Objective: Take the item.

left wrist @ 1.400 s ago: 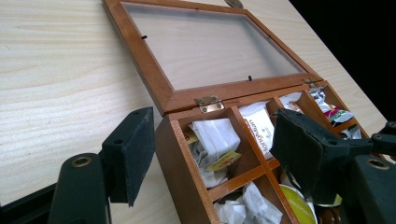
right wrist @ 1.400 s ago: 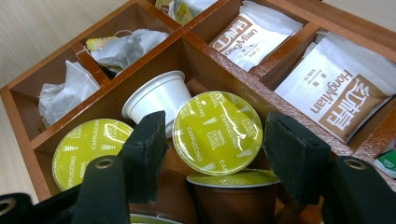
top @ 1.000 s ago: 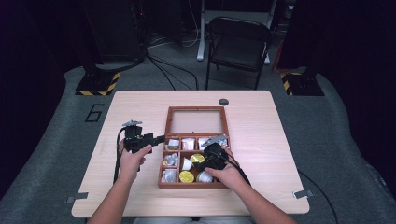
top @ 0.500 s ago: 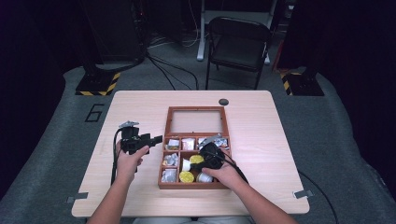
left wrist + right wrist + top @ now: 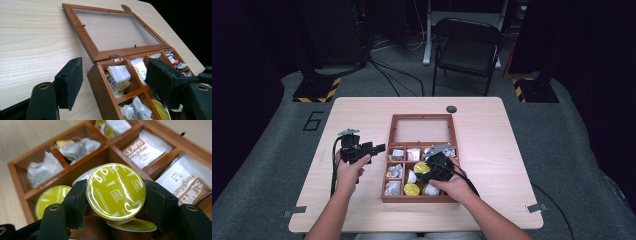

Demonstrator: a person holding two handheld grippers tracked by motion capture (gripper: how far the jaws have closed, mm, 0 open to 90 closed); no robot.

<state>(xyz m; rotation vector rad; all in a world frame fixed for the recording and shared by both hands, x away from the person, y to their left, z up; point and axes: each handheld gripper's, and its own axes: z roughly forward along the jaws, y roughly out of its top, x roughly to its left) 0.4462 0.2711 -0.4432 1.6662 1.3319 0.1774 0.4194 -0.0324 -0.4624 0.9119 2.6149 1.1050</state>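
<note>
Right gripper (image 5: 113,202) clamping capsule (image 5: 115,191) — tea bags (image 5: 75,148), sachets (image 5: 145,148) crowding around

Brown wooden compartment box (image 5: 384,186): on the pale wooden counter (image 5: 492,150), near its middle; its glass-paned lid (image 5: 422,129) lies flat behind it. Left tool (image 5: 379,147): just left of the box's rear corner, jaws apart with nothing between them. Right tool (image 5: 423,175): over the box's middle compartments, its jaws just closed further, clamped on a yellow-green foil-topped coffee capsule (image 5: 115,191). A second such capsule (image 5: 50,197): in the front compartment. White paper sachets (image 5: 143,148): rear compartments. Folding metal chair (image 5: 469,47): behind the counter.
</note>
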